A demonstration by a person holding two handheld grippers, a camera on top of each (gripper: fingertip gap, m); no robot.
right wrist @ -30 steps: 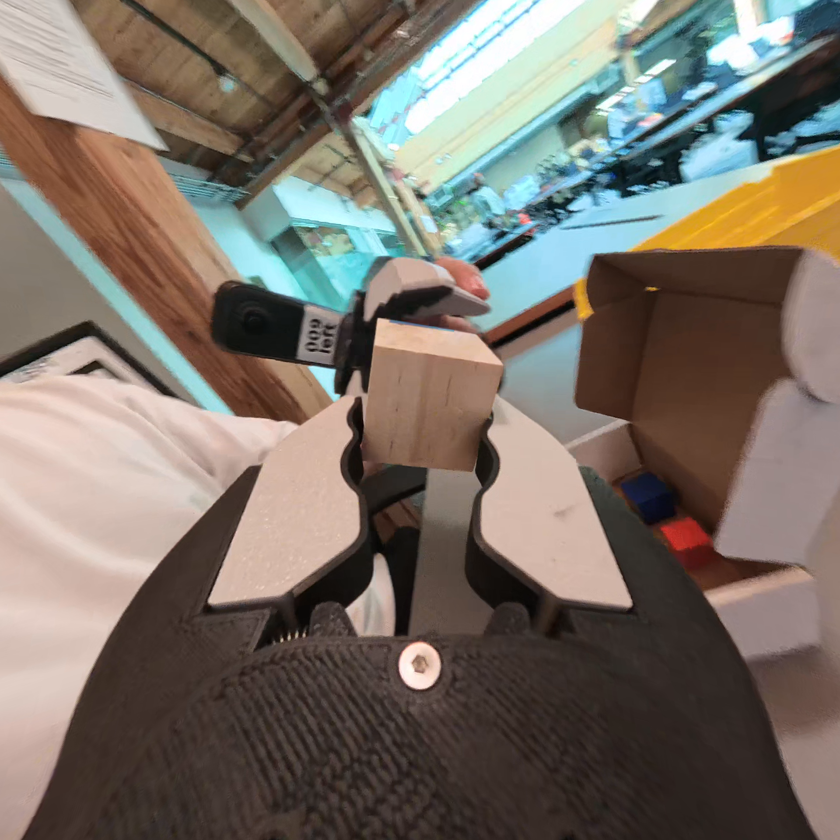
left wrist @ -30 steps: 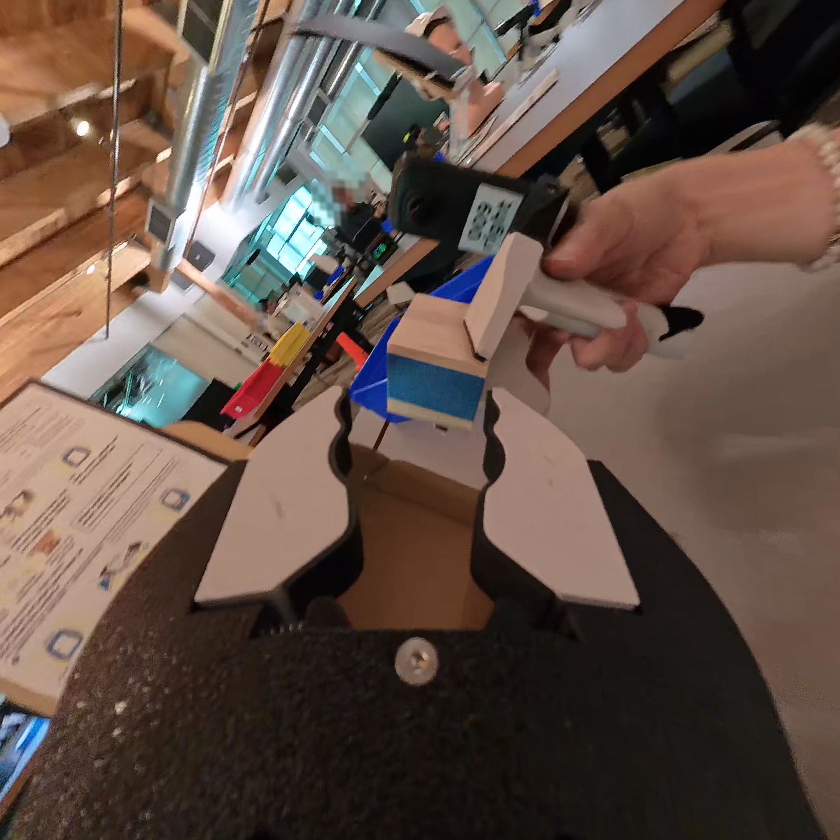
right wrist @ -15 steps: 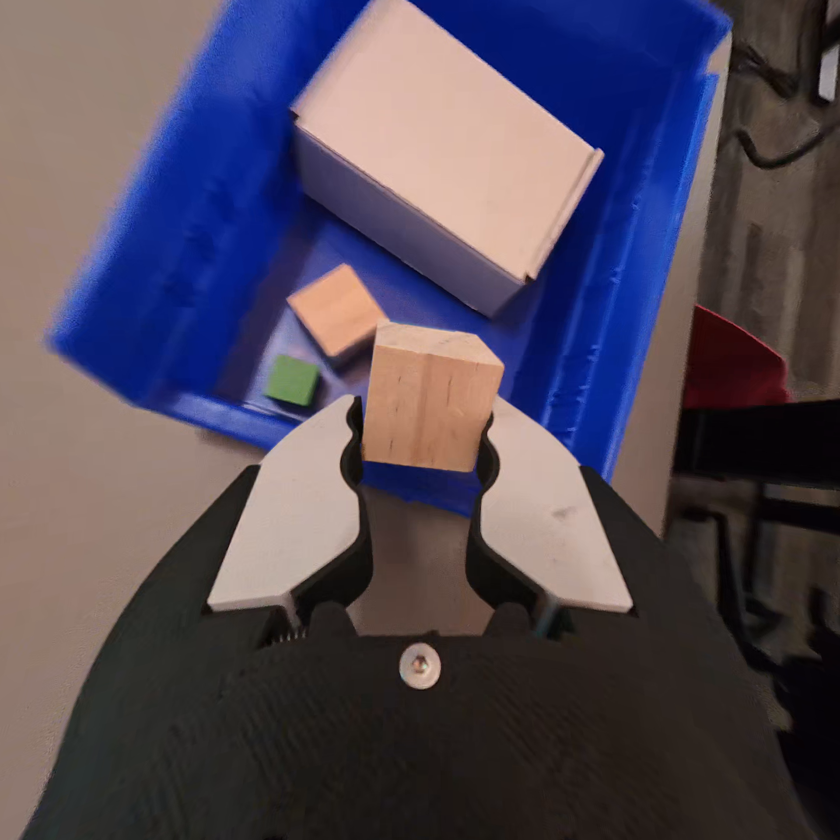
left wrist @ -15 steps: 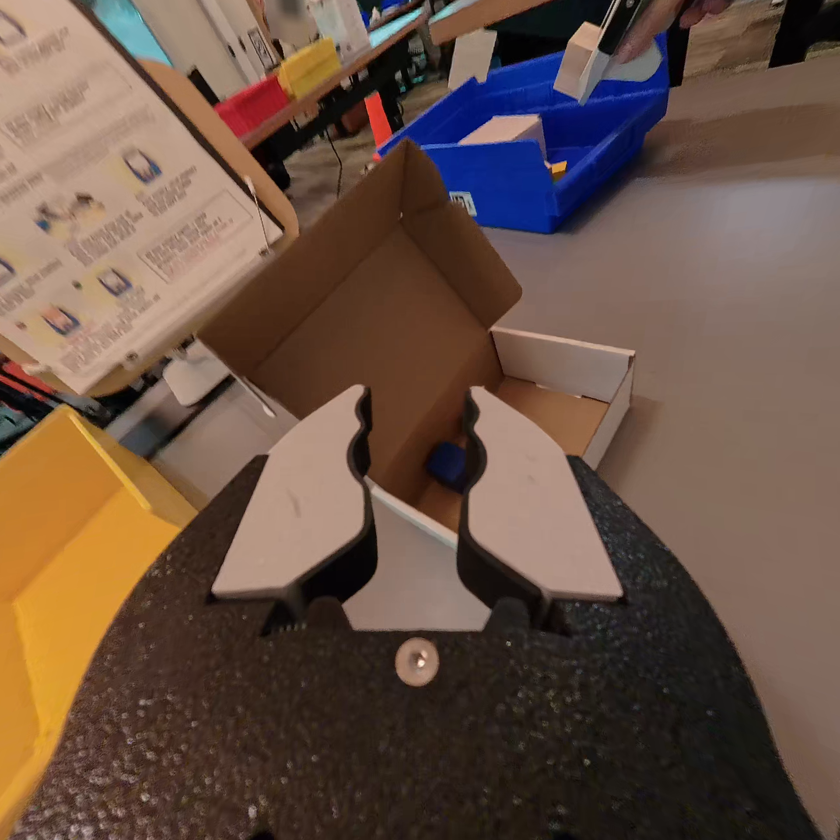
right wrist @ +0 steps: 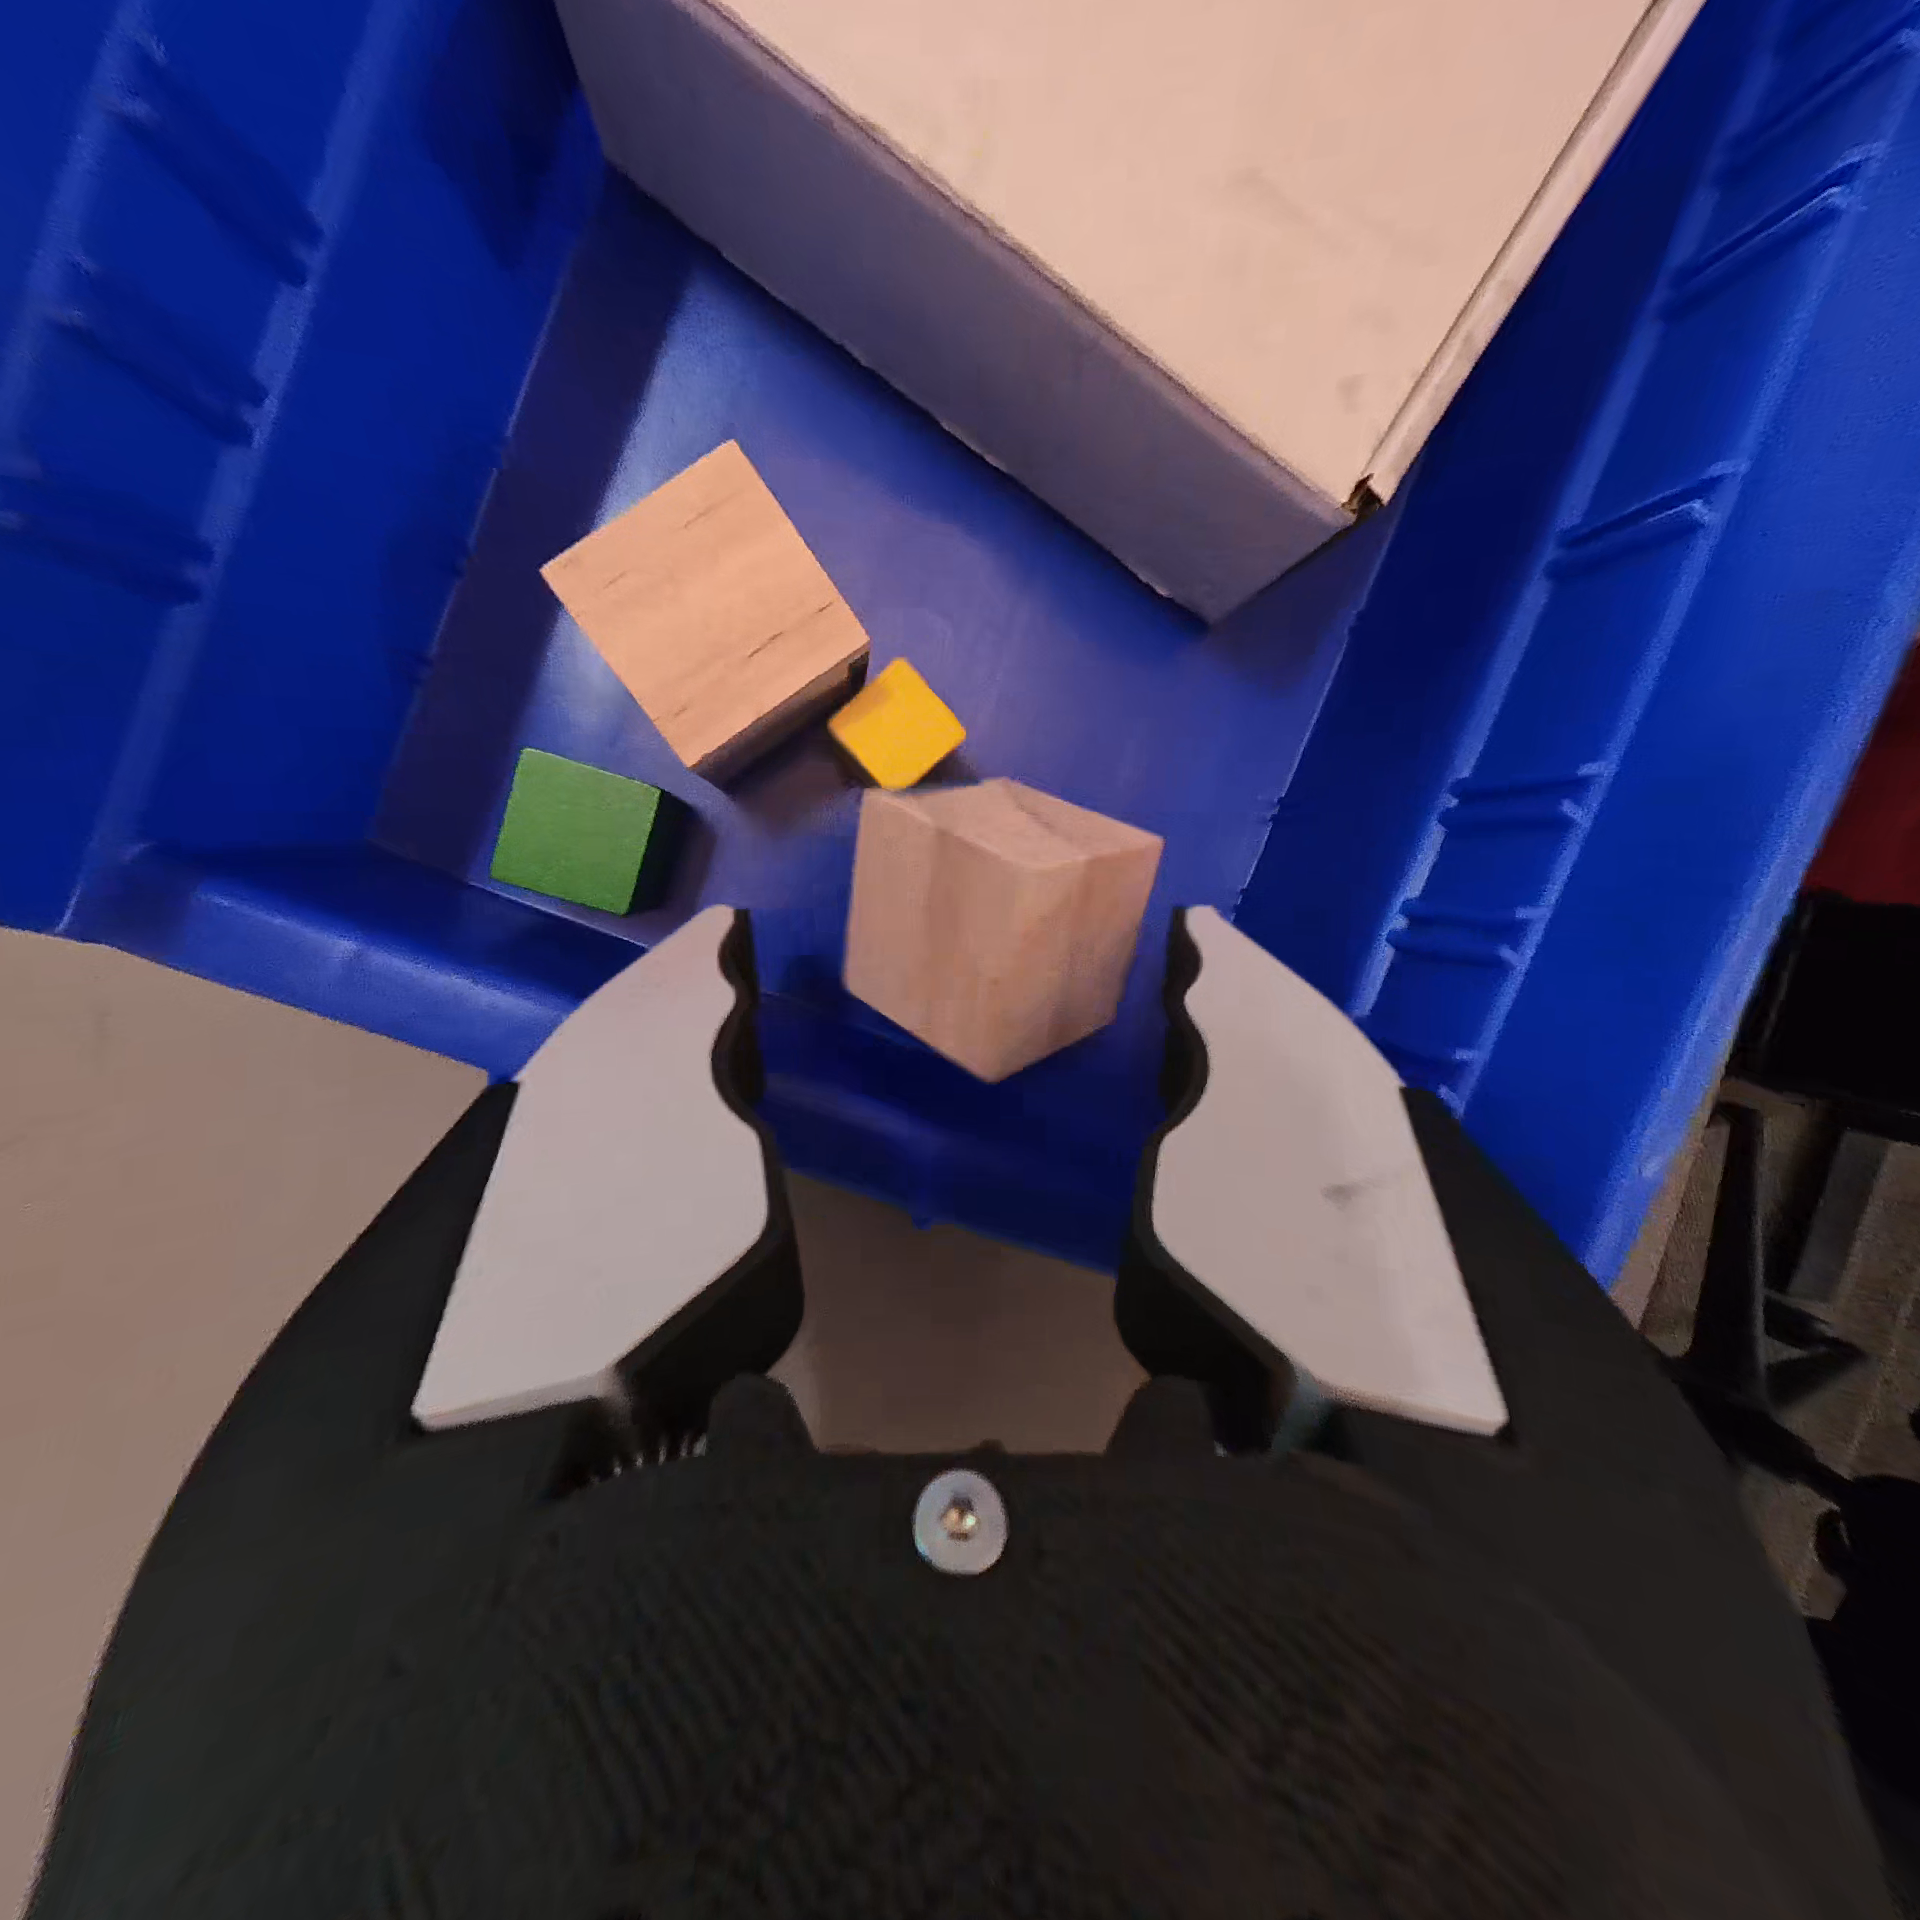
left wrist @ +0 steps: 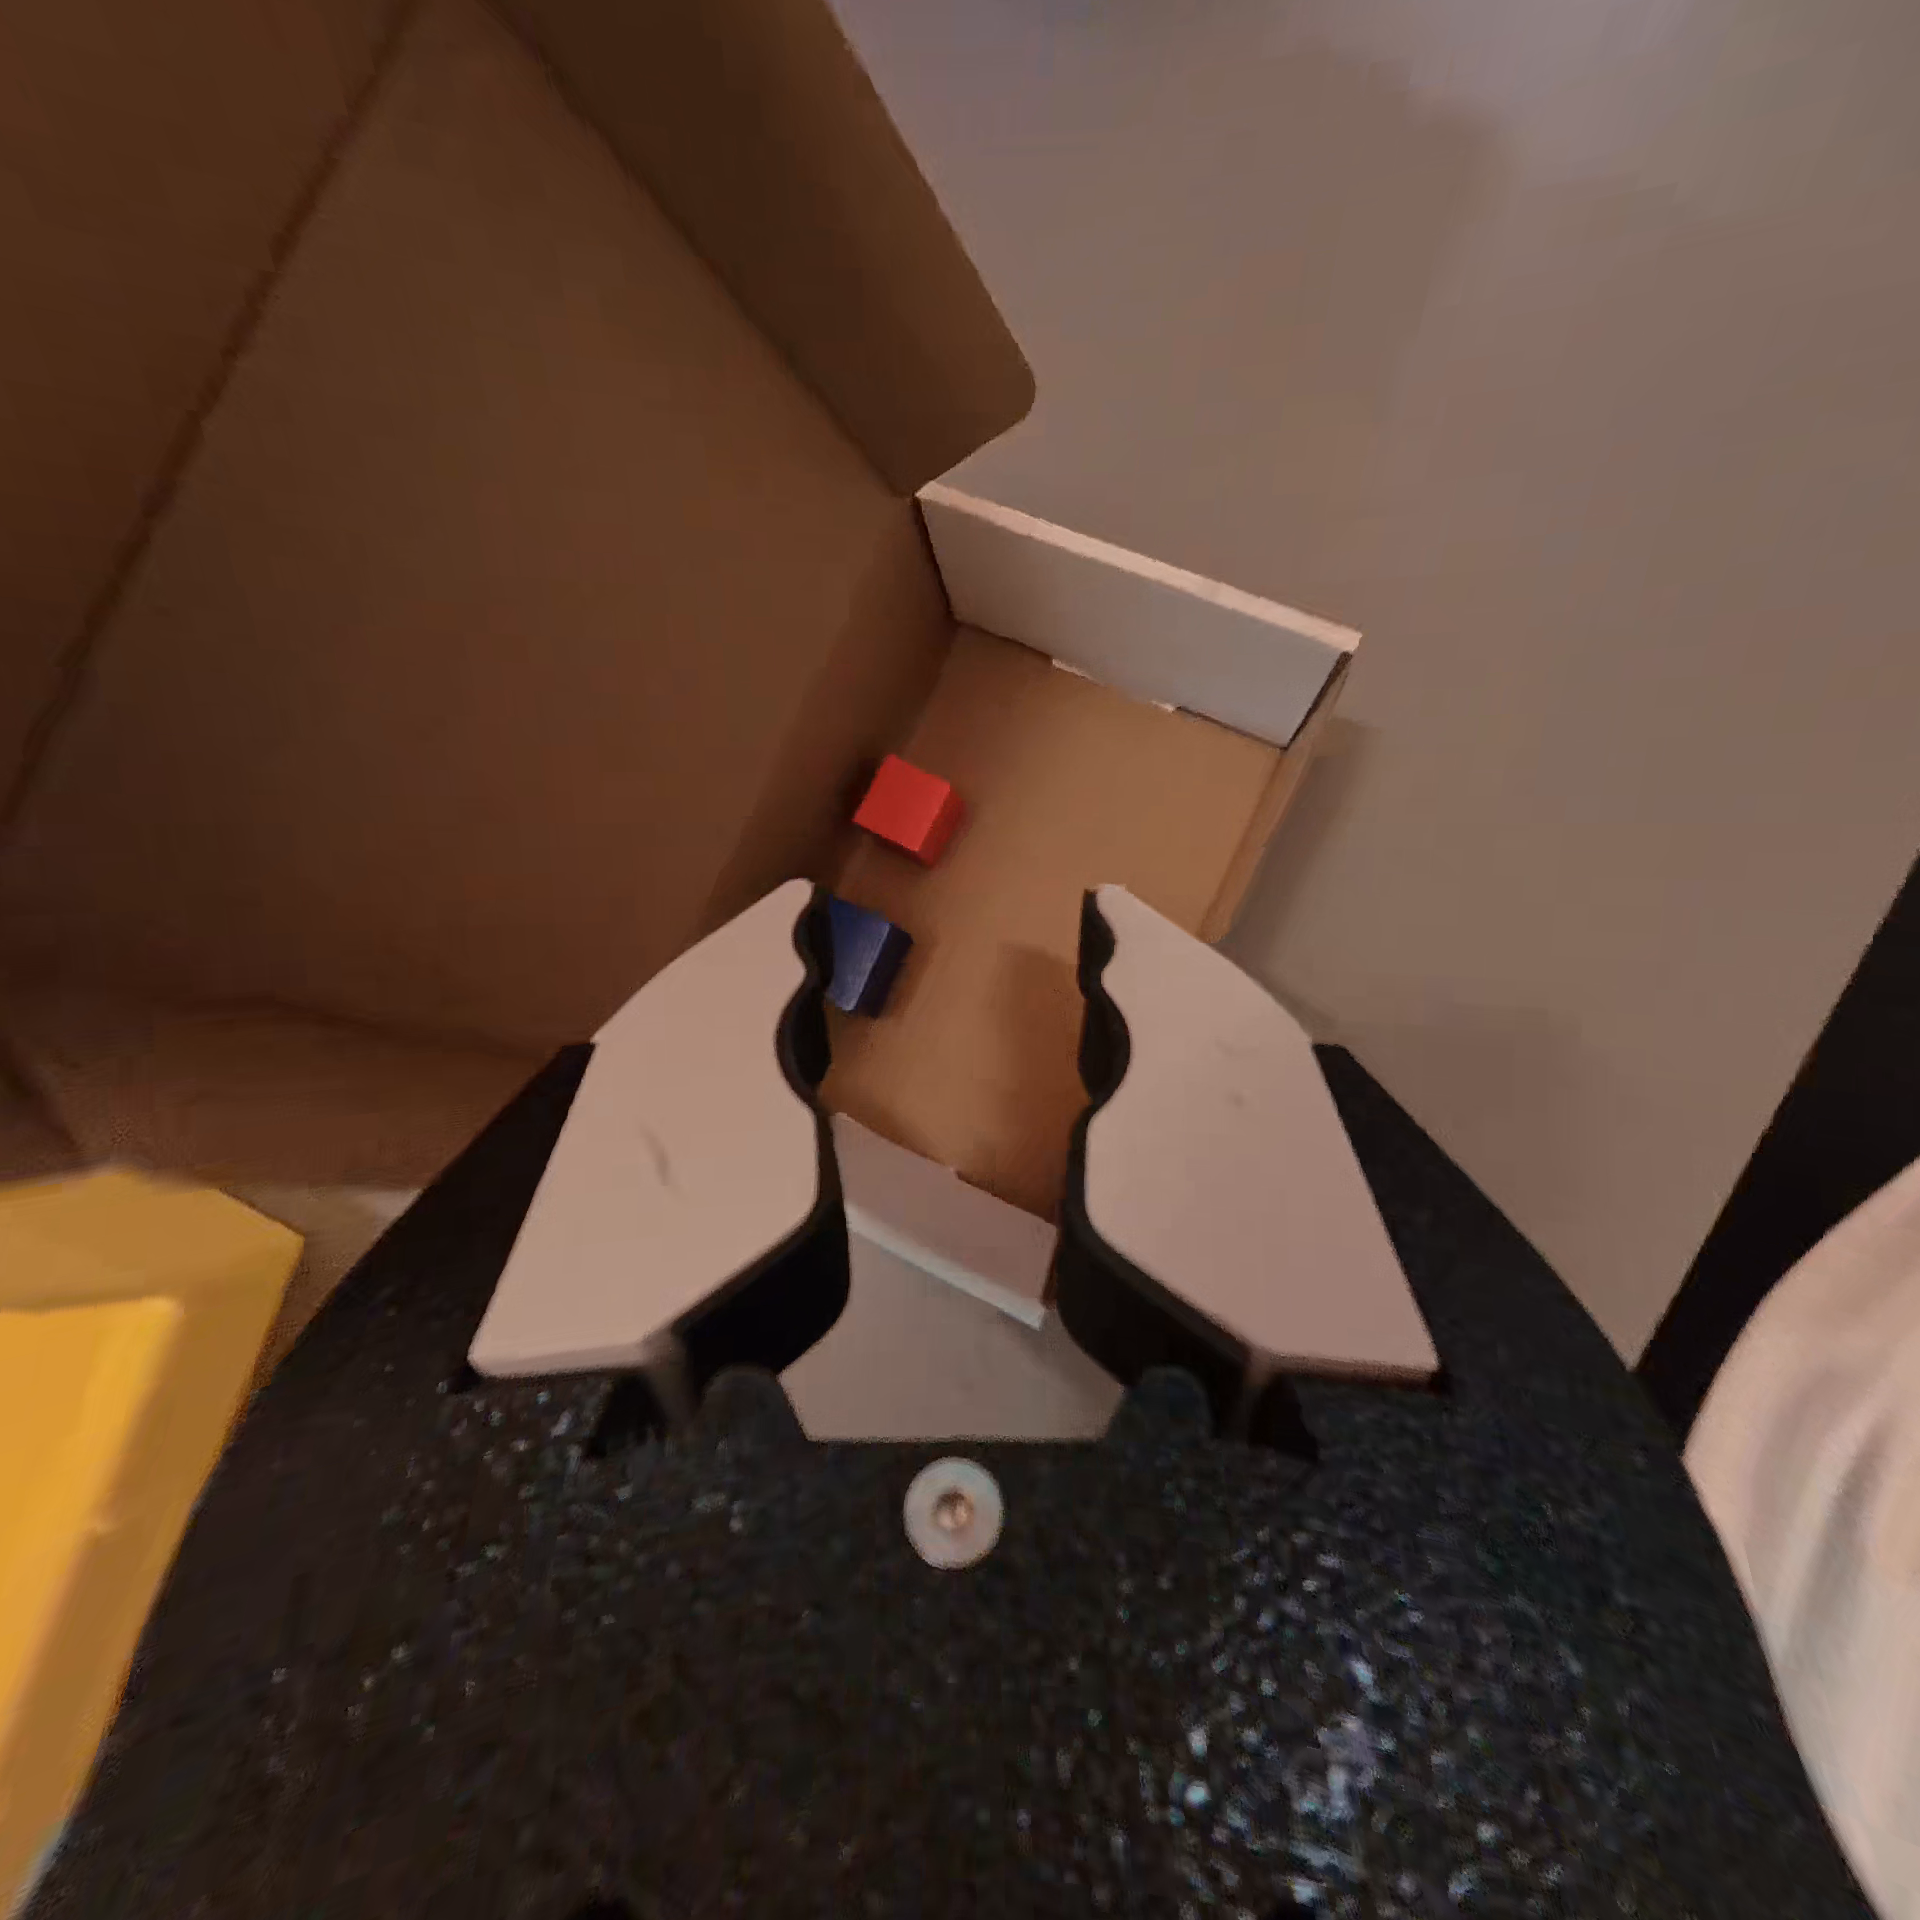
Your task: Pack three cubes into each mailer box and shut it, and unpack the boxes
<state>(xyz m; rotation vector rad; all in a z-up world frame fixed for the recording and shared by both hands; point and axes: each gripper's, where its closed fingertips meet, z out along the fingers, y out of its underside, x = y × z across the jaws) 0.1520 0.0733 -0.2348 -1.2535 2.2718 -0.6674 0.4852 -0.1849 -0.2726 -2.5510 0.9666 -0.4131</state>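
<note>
My left gripper (left wrist: 945, 997), jaws apart and empty, hangs over the open mailer box (left wrist: 1132, 613) holding two cubes: one red cube (left wrist: 902, 808), one blue cube (left wrist: 860, 954). My right gripper (right wrist: 951, 997), jaws now spread, has released the wooden cube (right wrist: 992, 925) above the blue bin (right wrist: 260, 468), which holds one closed mailer box (right wrist: 1195, 229), another wooden cube (right wrist: 707, 608), one green cube (right wrist: 577, 829) and one yellow cube (right wrist: 896, 722).

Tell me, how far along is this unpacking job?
Partly done. The right tool is open, and a wooden cube is tilted over the blue bin, where three cubes and a shut white box lie. Left: the open mailer box holds a red cube and a blue cube; the left tool, open, hovers above them.
</note>
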